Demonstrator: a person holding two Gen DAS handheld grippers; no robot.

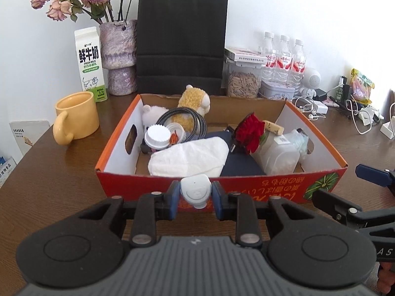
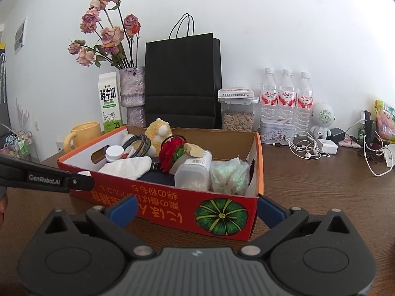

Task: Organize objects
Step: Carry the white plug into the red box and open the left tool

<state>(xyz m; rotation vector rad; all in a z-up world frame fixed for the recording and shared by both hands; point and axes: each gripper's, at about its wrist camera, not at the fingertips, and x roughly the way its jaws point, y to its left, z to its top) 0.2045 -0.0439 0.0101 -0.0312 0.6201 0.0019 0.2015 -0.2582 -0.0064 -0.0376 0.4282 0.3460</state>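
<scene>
Two grippers sit at the near wall of the red cardboard box point(image 1: 246, 192). The left gripper point(image 1: 195, 194) has its fingers point(image 1: 172, 198) clamped on a small pale-blue toy figure point(image 1: 195, 191), held just outside that near wall, level with its rim. The right gripper point(image 2: 197, 209) has its fingers point(image 2: 123, 209) spread wide and empty, close to the box's front face by the pumpkin print.

Likely trouble: the toy is rounded and gripped only at its sides, so it could twist or slip out if it knocks the box rim on the way over. Inside the box, the white cloth point(image 1: 190, 159) lies right behind the near wall and looks the softest landing; the rose point(image 1: 250, 133) and plastic jar point(image 1: 279, 155) crowd the box's right half. The tabletop point(image 1: 61, 172) left of the box is open.
</scene>
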